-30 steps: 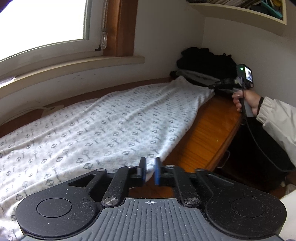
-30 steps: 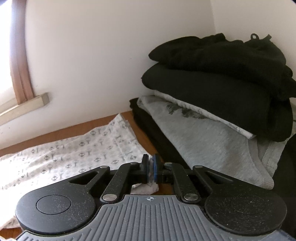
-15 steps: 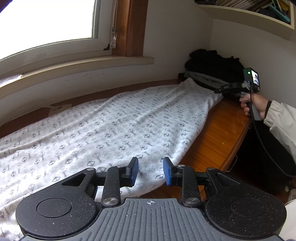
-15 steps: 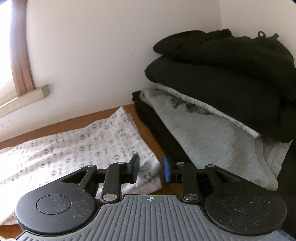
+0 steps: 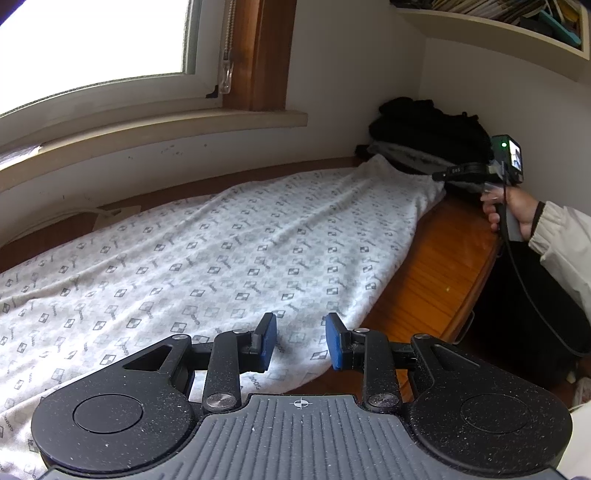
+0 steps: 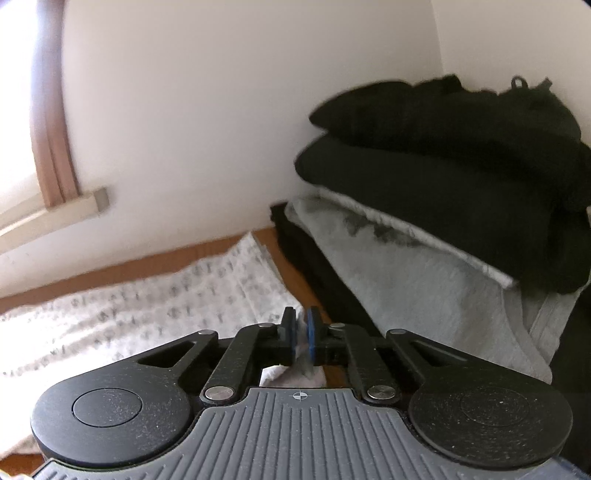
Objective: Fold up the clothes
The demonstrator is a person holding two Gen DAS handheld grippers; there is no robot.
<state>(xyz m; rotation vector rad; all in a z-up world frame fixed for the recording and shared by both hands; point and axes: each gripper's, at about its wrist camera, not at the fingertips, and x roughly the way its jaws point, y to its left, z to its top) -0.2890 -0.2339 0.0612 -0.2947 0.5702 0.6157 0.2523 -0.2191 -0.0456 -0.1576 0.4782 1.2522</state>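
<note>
Here, at about one o'clock from our left gripper (image 5: 300, 341), we see a stack of folded clothes (image 6: 436, 177) in the wall corner: black garments on top, a grey one beneath, sitting on the wooden table (image 5: 439, 273). It stands just beside the far end of the cloth, close to our right gripper (image 6: 302, 334). A window sill (image 5: 155, 129) runs along the wall at eleven o'clock, and a shelf (image 5: 491, 33) hangs high at two o'clock.

The patterned cloth (image 5: 221, 254) lies spread along the table, white-grey with small printed squares and marks, softly wrinkled, its near edge reaching between the left gripper's fingers. One long edge runs diagonally and leaves bare wood at three o'clock.

Our left jaws stand apart, having just opened, the pads pressing nothing though cloth lies below the gap. Our right jaws have just been closing and are pinching the cloth's far corner, a fold of fabric visible between the blue pads. In the left view a hand (image 5: 515, 210) in a pale sleeve holds that gripper.
</note>
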